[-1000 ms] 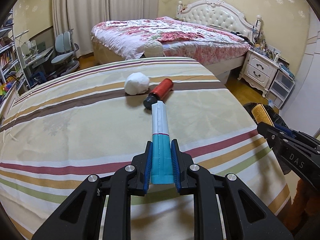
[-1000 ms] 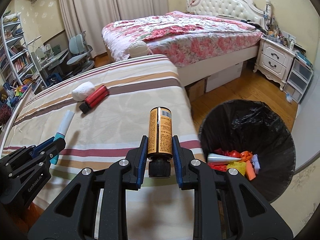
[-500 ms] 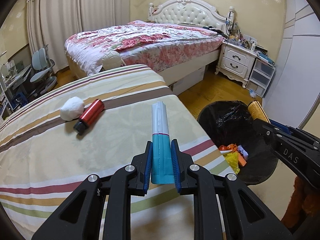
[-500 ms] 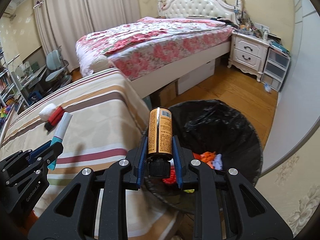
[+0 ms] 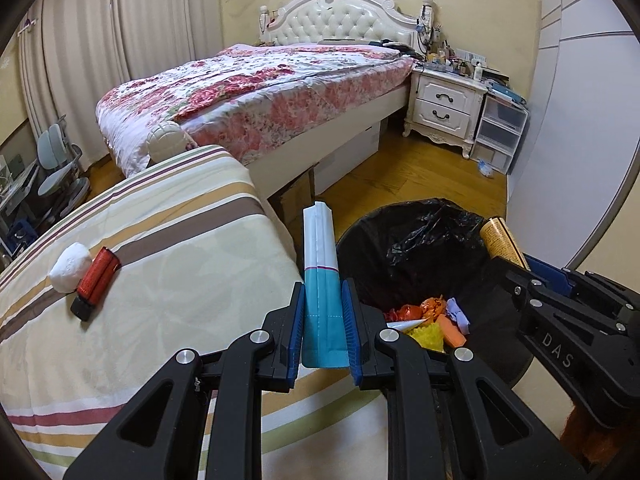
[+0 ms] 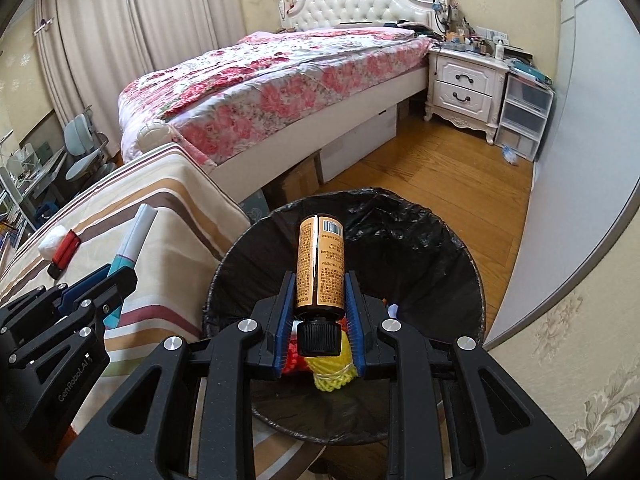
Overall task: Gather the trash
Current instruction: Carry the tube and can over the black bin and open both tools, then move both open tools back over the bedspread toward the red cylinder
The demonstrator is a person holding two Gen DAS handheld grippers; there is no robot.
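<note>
The left gripper (image 5: 323, 330) is squeezing a blue and white tube (image 5: 320, 276) while the right gripper (image 6: 320, 320) is squeezing a brown bottle (image 6: 320, 264) over the black bin (image 6: 448, 256).

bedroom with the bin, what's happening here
A person is tidying up with a gripper in each hand. The right gripper is shut on an orange bottle, held over the black-lined bin, which already has colourful scraps in it. The left gripper is shut on a blue and white tube beside the bin's edge. A red bottle and a white wad lie on the striped bed.
</note>
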